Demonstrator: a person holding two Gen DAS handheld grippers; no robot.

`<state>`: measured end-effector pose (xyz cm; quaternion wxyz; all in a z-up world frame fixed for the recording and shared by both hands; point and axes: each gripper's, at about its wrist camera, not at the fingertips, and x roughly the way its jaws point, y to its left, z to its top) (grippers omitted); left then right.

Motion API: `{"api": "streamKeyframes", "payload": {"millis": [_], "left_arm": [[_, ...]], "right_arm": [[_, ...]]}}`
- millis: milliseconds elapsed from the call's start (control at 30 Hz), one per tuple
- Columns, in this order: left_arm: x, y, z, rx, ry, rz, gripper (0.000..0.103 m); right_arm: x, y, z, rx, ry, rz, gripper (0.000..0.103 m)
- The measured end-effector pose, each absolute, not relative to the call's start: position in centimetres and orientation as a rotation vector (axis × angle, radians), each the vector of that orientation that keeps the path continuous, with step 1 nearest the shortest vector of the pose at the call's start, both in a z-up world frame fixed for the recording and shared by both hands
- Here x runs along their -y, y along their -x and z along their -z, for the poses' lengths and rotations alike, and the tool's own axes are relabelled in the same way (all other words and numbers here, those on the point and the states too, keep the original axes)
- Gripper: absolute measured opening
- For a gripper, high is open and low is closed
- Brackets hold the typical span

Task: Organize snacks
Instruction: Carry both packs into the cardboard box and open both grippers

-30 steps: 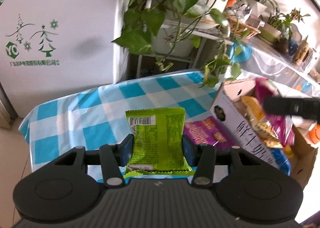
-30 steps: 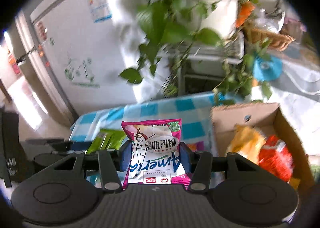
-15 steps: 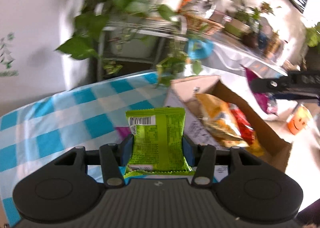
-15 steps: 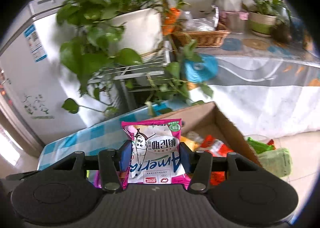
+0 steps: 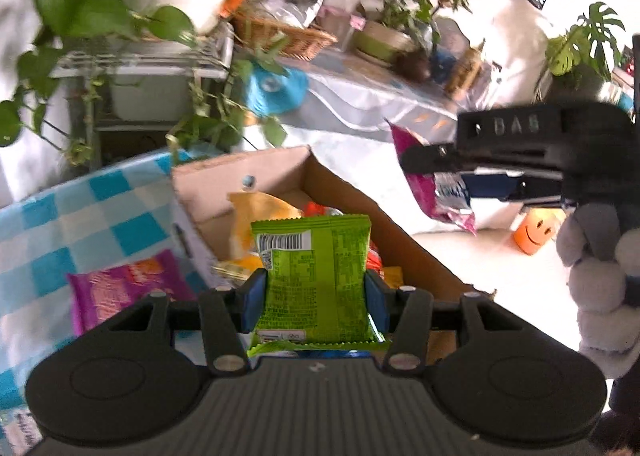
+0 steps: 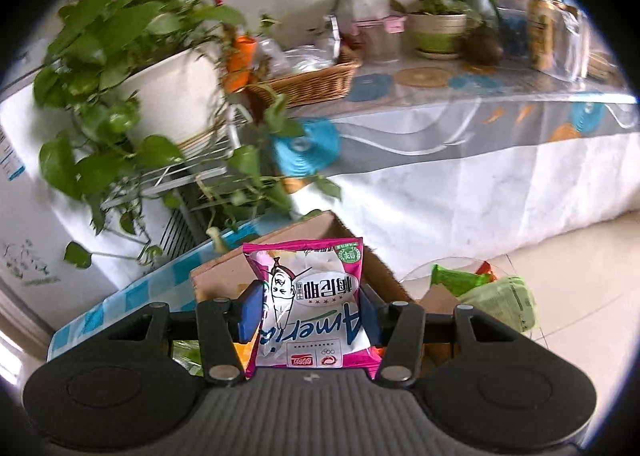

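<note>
My left gripper [image 5: 315,294] is shut on a green snack packet [image 5: 314,276] and holds it over the open cardboard box [image 5: 240,171], which holds several snack bags. My right gripper [image 6: 308,310] is shut on a pink and white snack packet [image 6: 310,308], held above the box's far end [image 6: 280,252]. In the left wrist view the right gripper [image 5: 436,171] shows at the right with that pink packet [image 5: 432,191] hanging from it. A purple snack packet [image 5: 120,288] lies on the blue checked tablecloth [image 5: 60,223] left of the box.
Potted plants on a white rack [image 5: 132,55] stand behind the table. A long cloth-covered table [image 6: 460,143] with pots and a wicker basket [image 6: 312,83] runs behind. An orange smiley toy [image 5: 536,232] and a bin with green packets [image 6: 480,292] sit on the floor.
Both grippers have swung right from over the checked cloth to above the cardboard box, each still holding its packet. The views now face the long table instead of the white fridge.
</note>
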<state>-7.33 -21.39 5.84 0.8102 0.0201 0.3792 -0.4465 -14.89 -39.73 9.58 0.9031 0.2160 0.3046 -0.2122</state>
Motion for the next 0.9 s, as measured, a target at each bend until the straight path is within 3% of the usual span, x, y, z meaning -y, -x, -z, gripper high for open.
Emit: {"api": "streamKeyframes", "payload": {"millis": [233, 367, 400, 500, 900], "left_arm": [[24.1, 8.2, -5.1, -0.831, -0.021, 0.991, 0.052], [24.8, 8.6, -5.6, -0.815, -0.015, 1.009, 0.079], [24.7, 8.7, -5.8, -0.804, -0.013, 1.008, 0.082], [24.3, 8.6, -6.5, -0.774, -0.039, 0.998, 0.087], [19.1, 5.7, -7.4, -0.772, -0.119, 0.918, 0.088]], "right_arm": [[40.8, 15.4, -9.4, -0.624, -0.482, 0.465, 0.057], [41.1, 15.3, -9.2, -0.636, -0.488, 0.503, 0.063], [41.2, 15.3, -9.2, -0.633, -0.496, 0.507, 0.071], [41.2, 15.6, -9.5, -0.611, -0.509, 0.509, 0.081], [39.8, 14.5, -9.8, -0.589, -0.494, 0.407, 0.091]]}}
